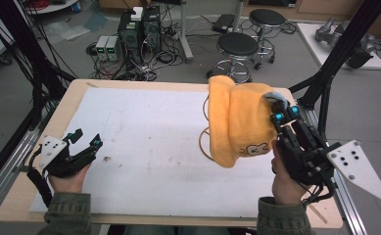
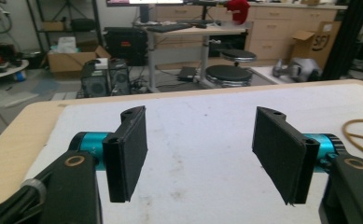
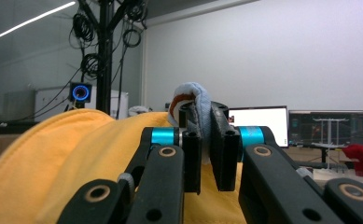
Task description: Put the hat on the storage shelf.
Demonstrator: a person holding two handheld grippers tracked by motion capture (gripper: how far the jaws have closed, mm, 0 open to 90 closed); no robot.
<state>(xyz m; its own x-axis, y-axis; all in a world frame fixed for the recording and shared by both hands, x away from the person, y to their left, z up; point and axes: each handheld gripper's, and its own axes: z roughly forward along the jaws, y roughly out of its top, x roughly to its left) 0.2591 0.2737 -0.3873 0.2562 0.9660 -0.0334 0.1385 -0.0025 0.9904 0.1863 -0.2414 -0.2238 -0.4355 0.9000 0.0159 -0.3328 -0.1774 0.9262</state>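
A yellow soft hat with a small face print hangs above the right side of the white mat. My right gripper is shut on a light-blue tab at the hat's upper right. In the right gripper view the jaws pinch this blue tab, and the yellow cloth bulges to the left. A yellow cord loops from the hat down to the mat. My left gripper stands open low over the mat's left edge, with nothing between its pads.
The mat covers most of the wooden table. A small dark stain lies near the left gripper. Black frame struts rise at the table's right. Two stools and computer boxes stand on the floor beyond.
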